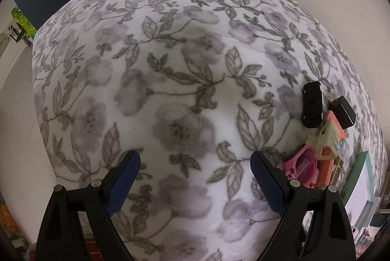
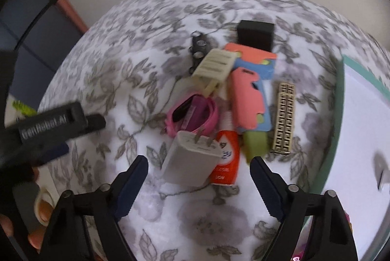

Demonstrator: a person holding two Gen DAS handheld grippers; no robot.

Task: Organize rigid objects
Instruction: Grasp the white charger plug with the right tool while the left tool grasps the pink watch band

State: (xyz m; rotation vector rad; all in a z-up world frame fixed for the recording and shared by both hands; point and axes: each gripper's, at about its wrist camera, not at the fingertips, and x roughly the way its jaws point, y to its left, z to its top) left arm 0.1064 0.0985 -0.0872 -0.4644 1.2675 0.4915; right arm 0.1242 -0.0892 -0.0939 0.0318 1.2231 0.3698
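From your left wrist camera, your left gripper (image 1: 195,178) hangs over bare floral blanket (image 1: 170,53), its jaws spread wide with nothing between them; the clutter sits off to the right, a black toy car (image 1: 311,105) beside a black charger (image 1: 342,112). From your right wrist camera, your right gripper (image 2: 198,179) also stands apart, gripping nothing, with a white plug adapter (image 2: 190,158) lying just ahead between the blue pads, touching an orange-capped tube (image 2: 225,158). Beyond lie a pink ring-shaped case (image 2: 192,117), a cream clip (image 2: 214,68) and a gold patterned bar (image 2: 284,119). A teal-rimmed tray (image 2: 340,100) sits at the right.
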